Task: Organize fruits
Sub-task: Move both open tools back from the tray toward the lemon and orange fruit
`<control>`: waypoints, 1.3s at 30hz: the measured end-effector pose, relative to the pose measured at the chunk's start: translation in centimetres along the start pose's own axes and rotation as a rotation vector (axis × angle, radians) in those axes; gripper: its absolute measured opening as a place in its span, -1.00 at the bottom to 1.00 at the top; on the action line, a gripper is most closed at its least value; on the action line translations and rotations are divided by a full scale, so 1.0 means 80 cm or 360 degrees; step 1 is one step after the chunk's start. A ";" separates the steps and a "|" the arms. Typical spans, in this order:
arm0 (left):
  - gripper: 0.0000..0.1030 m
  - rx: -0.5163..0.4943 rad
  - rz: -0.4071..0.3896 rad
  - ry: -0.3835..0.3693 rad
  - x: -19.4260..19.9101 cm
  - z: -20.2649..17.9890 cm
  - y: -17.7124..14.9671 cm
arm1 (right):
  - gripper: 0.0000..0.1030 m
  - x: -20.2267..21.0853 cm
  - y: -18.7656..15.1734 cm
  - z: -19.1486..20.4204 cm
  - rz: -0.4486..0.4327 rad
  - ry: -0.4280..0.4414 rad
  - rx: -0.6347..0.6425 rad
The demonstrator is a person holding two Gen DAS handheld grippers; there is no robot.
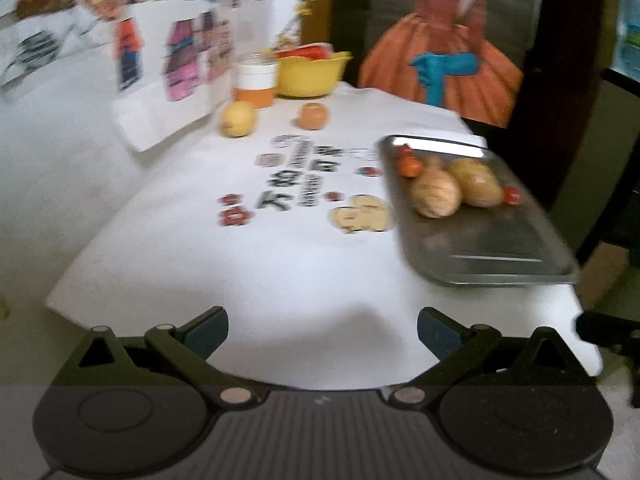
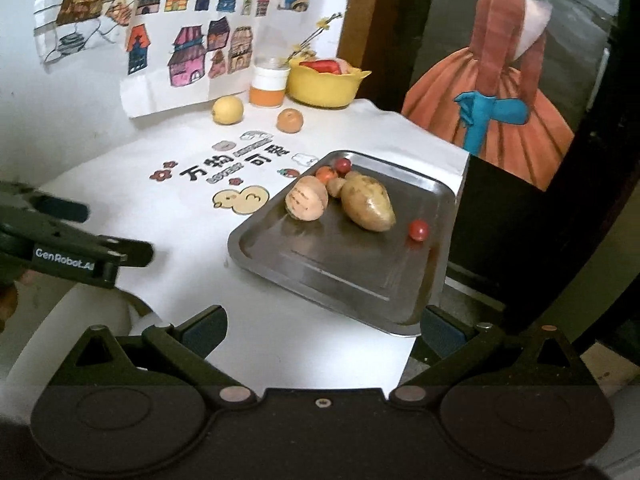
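Both tongs gape (empty) before the tray

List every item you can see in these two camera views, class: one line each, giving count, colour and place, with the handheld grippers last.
Tray: one, grey metal, right side of the table.
Potatoes: two large, tan, on the tray, plus a smaller brownish piece behind them.
Small tomatoes: three, red to orange, on the tray, one apart near its right rim.
Lemon: one, yellow, on the white cloth at the back.
Orange: one, orange, right of the lemon.
Bowl: one, yellow, back of the table, with red items inside.
Jar: one, white and orange, left of the bowl.
Drawings: colourful houses, on the wall.
Left gripper: black, open, empty.
Right gripper: black, open, empty.
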State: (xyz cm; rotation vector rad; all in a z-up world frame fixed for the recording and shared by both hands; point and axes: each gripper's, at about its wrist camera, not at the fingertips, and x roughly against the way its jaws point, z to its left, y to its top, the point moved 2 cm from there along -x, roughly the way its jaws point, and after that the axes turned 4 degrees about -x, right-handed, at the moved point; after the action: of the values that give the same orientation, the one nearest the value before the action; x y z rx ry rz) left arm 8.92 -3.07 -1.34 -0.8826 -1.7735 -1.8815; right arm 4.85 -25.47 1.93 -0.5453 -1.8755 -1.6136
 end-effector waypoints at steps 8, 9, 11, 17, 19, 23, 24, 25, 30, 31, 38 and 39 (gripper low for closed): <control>0.99 0.0137 0.0003 0.0115 -0.005 0.054 0.007 | 0.99 -0.018 0.021 0.016 0.0029 0.0049 0.0037; 0.99 0.0151 0.0010 0.0122 -0.007 0.059 0.009 | 0.99 -0.021 0.025 0.017 0.0029 0.0062 0.0035; 0.99 0.0179 0.0032 0.0136 -0.011 0.067 0.013 | 0.99 -0.025 0.033 0.019 0.0026 0.0082 0.0030; 0.99 0.0200 0.0046 0.0168 -0.025 0.083 0.027 | 0.99 -0.034 0.057 0.027 0.0004 0.0132 0.0046; 0.99 0.0205 0.0048 0.0175 -0.030 0.087 0.033 | 0.99 -0.039 0.066 0.029 -0.0002 0.0145 0.0049; 0.99 0.0171 0.0070 0.0187 -0.042 0.093 0.040 | 0.99 -0.048 0.078 0.032 -0.0007 0.0182 0.0043; 0.99 0.0161 0.0079 0.0201 -0.045 0.095 0.041 | 0.99 -0.051 0.080 0.033 -0.0003 0.0187 0.0045; 0.99 0.0156 0.0085 0.0211 -0.047 0.096 0.042 | 0.99 -0.054 0.081 0.033 0.0000 0.0187 0.0048; 0.99 0.0164 0.0100 0.0211 -0.058 0.102 0.050 | 0.99 -0.066 0.086 0.030 0.0010 0.0194 0.0040; 0.99 0.0163 0.0104 0.0212 -0.060 0.103 0.052 | 0.99 -0.069 0.087 0.030 0.0013 0.0193 0.0034; 0.99 0.0132 0.0112 0.0224 -0.073 0.103 0.068 | 0.99 -0.087 0.093 0.020 0.0031 0.0207 -0.0007; 0.99 0.0128 0.0110 0.0224 -0.075 0.102 0.071 | 0.99 -0.091 0.095 0.019 0.0033 0.0212 -0.0009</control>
State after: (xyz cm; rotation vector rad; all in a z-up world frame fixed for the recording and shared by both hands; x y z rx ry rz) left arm 18.41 3.61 -1.40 -0.7531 -1.6997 -1.7708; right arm 14.88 -22.07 2.51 -0.4463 -1.7627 -1.6019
